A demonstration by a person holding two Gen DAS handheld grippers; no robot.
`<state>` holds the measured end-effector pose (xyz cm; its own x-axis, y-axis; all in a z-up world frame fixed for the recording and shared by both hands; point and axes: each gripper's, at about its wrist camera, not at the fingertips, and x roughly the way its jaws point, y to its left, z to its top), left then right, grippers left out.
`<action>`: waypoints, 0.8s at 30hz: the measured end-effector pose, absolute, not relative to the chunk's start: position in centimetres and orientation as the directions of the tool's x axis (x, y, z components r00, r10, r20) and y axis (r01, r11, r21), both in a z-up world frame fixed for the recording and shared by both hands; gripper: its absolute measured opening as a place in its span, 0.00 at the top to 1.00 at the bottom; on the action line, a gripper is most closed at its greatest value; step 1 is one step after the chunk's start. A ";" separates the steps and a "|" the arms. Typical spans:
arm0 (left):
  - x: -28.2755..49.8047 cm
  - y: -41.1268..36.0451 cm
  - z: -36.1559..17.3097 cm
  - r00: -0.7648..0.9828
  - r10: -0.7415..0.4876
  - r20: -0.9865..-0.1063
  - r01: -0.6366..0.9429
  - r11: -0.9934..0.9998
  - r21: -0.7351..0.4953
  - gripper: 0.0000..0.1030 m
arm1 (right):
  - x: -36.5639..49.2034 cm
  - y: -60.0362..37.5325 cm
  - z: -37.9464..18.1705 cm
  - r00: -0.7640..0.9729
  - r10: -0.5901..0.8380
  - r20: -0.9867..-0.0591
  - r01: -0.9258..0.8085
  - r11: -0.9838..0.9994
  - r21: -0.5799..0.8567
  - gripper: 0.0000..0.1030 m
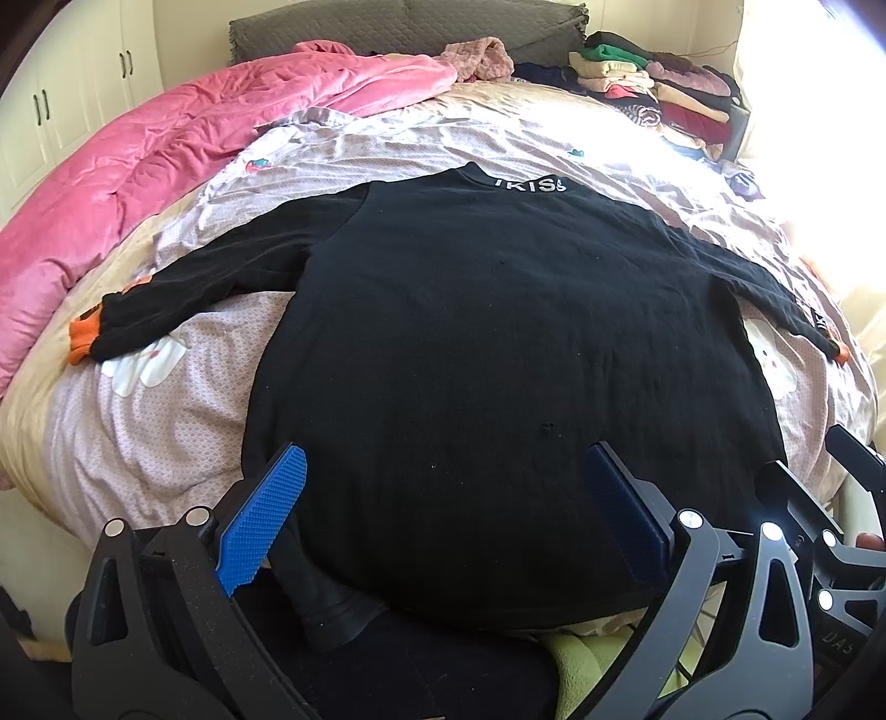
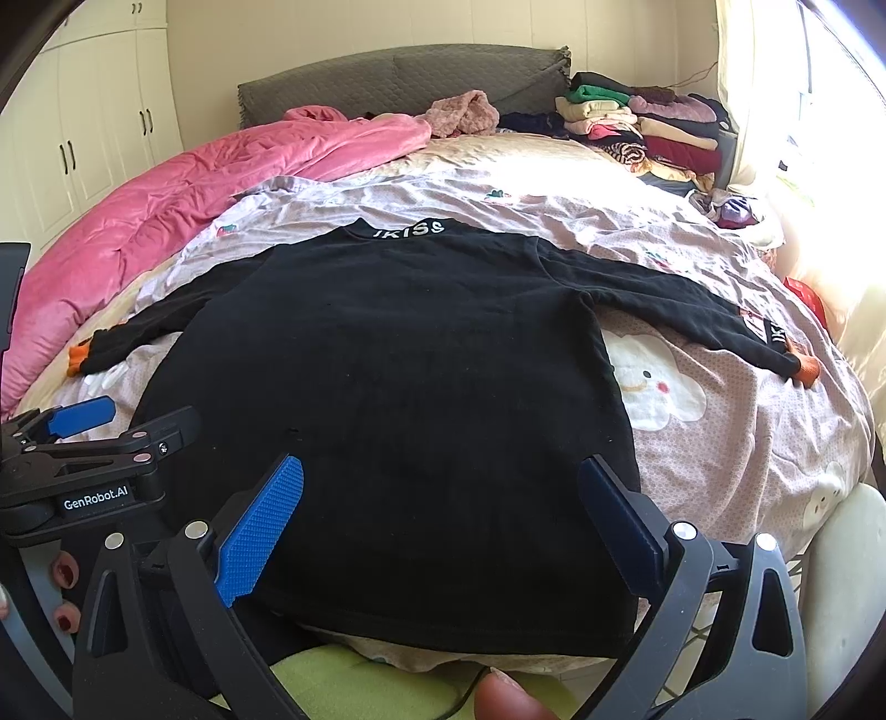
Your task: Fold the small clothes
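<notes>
A black long-sleeved top (image 1: pixel 498 343) with white lettering at the collar and orange cuffs lies flat on the bed, sleeves spread out; it also shows in the right wrist view (image 2: pixel 398 376). My left gripper (image 1: pixel 443 487) is open above the hem's left part, holding nothing. My right gripper (image 2: pixel 443 498) is open above the hem's right part, holding nothing. The left gripper (image 2: pixel 83 421) shows at the left edge of the right wrist view, and the right gripper's frame (image 1: pixel 819 520) at the right edge of the left wrist view.
A pink quilt (image 1: pixel 166 160) lies bunched along the bed's left side. A pile of folded clothes (image 1: pixel 653 83) sits at the far right by the grey headboard (image 1: pixel 410 27). The patterned sheet (image 2: pixel 720 421) covers the bed. White cupboards (image 2: pixel 99 122) stand at the left.
</notes>
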<state>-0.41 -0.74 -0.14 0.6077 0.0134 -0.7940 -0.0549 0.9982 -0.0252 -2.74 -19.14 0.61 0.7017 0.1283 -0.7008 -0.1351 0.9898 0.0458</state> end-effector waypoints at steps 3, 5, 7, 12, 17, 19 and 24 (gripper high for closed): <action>-0.4 -0.8 -0.1 0.608 0.015 -0.794 -0.056 0.998 -0.024 0.09 | -2.8 -19.0 0.7 0.702 0.128 -0.701 -0.137 0.990 0.044 0.04; -0.4 -0.8 -0.1 0.608 0.017 -0.794 -0.056 0.998 -0.022 0.09 | -2.8 -18.8 0.7 0.702 0.127 -0.700 -0.138 0.990 0.041 0.04; -0.4 -0.7 -0.1 0.608 0.015 -0.794 -0.055 0.998 -0.024 0.09 | -2.7 -18.7 0.7 0.702 0.127 -0.701 -0.137 0.990 0.042 0.04; -0.4 -0.8 -0.1 0.608 0.016 -0.794 -0.055 0.998 -0.023 0.09 | -2.8 -18.8 0.8 0.700 0.127 -0.702 -0.136 0.990 0.043 0.04; -0.4 -0.8 0.0 0.609 0.018 -0.793 -0.056 0.998 -0.021 0.09 | -2.8 -18.9 0.7 0.702 0.127 -0.701 -0.137 0.990 0.042 0.04; -0.4 -0.8 0.1 0.609 0.018 -0.793 -0.057 0.998 -0.021 0.09 | -2.8 -18.9 0.7 0.703 0.126 -0.700 -0.135 0.990 0.043 0.04; -0.4 -0.8 0.1 0.610 0.017 -0.792 -0.056 0.998 -0.021 0.09 | -2.8 -19.1 0.8 0.705 0.124 -0.698 -0.131 0.990 0.045 0.04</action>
